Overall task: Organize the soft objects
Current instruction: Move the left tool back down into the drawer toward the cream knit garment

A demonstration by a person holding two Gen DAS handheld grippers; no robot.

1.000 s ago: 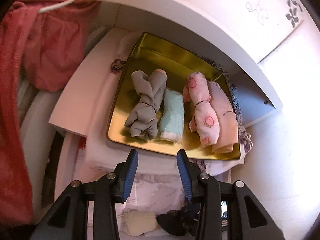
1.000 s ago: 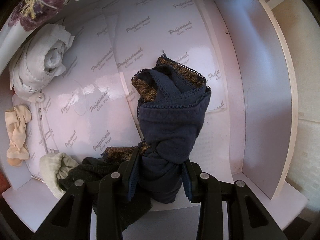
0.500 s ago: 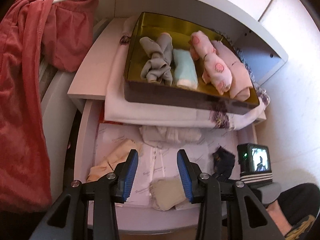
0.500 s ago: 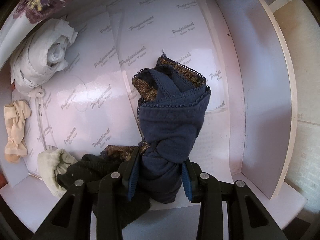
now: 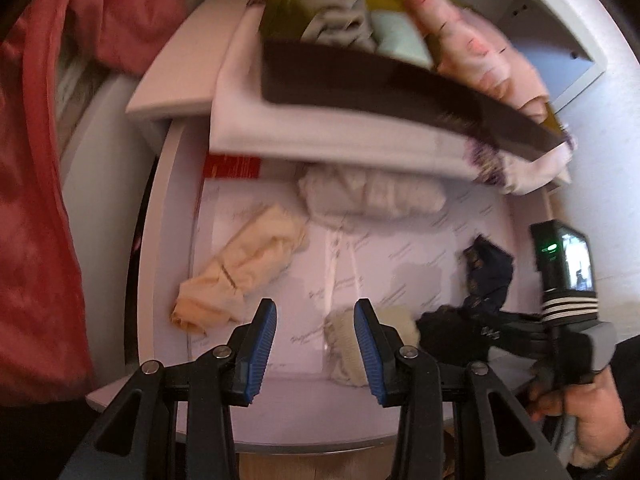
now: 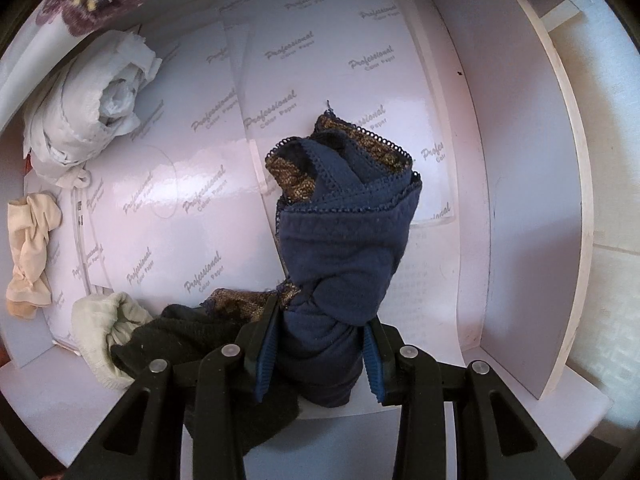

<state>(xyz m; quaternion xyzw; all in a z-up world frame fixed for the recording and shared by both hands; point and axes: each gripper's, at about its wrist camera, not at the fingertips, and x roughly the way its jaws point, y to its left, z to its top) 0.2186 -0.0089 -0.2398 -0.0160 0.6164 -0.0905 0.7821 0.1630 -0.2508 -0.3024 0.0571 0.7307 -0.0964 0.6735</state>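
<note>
Right wrist view: right gripper [image 6: 318,350] clamps navy bundle [image 6: 344,248], its lower end hidden; left gripper [image 5: 315,346] empty, parted.

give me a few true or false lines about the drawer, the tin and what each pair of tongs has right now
1. The right tongs are clamped on the navy bundle. True.
2. The left tongs hold the peach bundle. False: their jaws are open and empty, and the peach bundle lies apart, up and to the left of them.
3. The gold tin holds rolled pieces, among them a pink one. True.
4. The white roll sits inside the gold tin. False: it lies in the drawer, at its far left.
5. The drawer floor is bare wood. False: printed paper sheets cover it.
</note>
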